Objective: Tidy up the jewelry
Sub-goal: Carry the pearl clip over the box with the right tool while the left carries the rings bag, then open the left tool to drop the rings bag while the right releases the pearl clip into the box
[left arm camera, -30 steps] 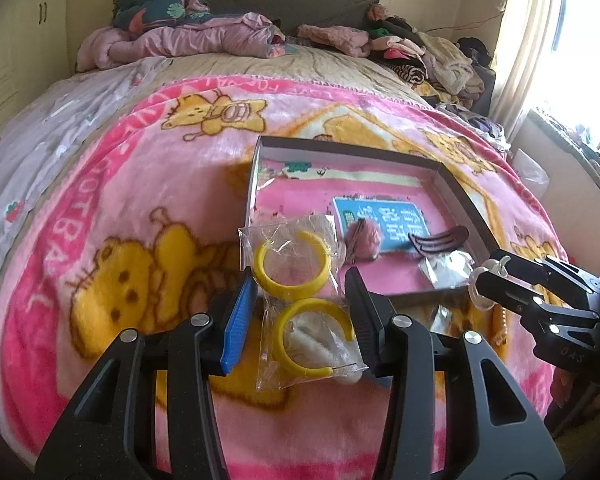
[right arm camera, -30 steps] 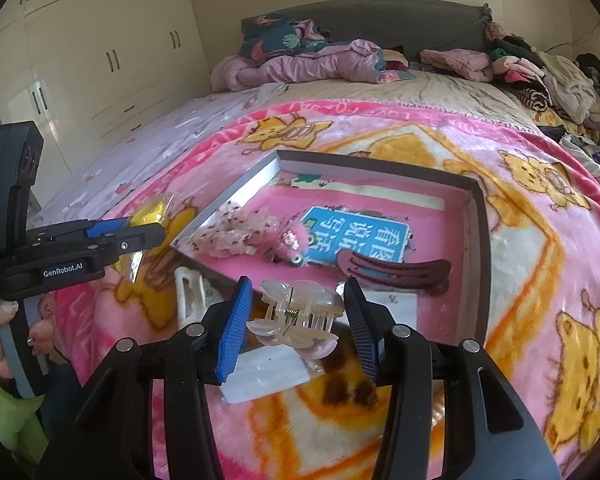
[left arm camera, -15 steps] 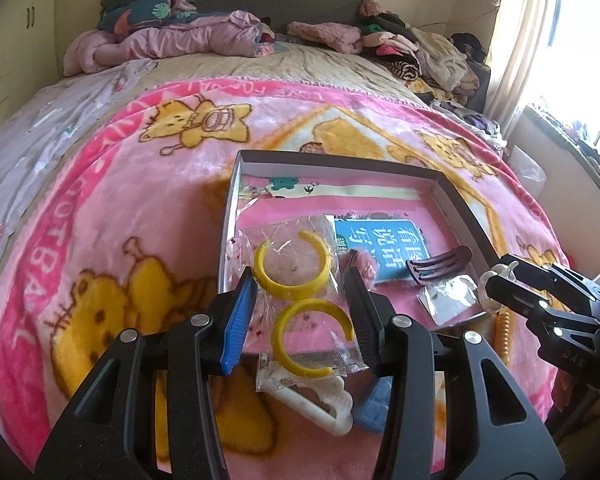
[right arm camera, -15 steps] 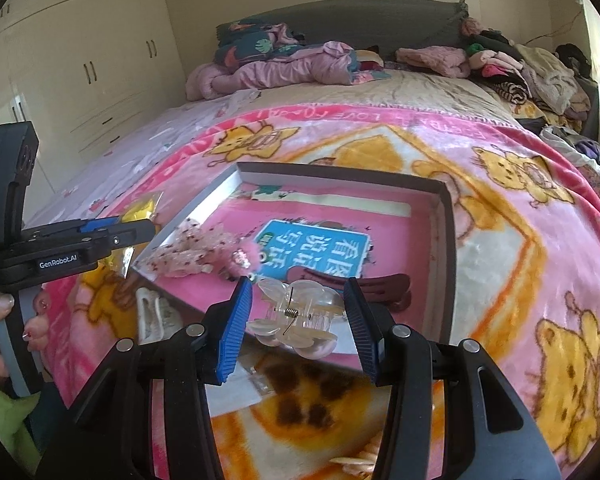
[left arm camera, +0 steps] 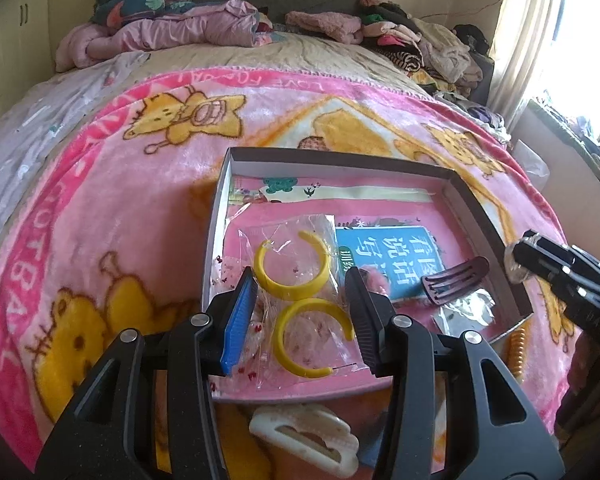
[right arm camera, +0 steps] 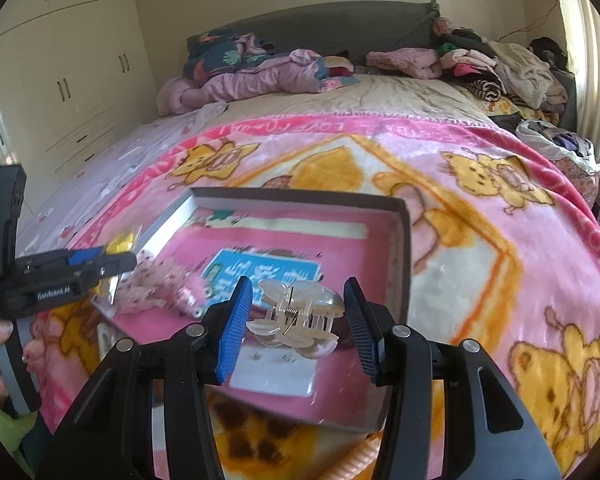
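The left gripper [left arm camera: 300,312] holds between its fingers a clear bag with two yellow hoop earrings [left arm camera: 298,280]; the bag's near part is partly hidden by the fingers. Beyond them lies the shallow box [left arm camera: 340,158], with a brown hair clip [left arm camera: 454,280] to the right. The right gripper [right arm camera: 298,320] clamps a transparent claw clip [right arm camera: 296,312] above the box; what lies under it is blurred.
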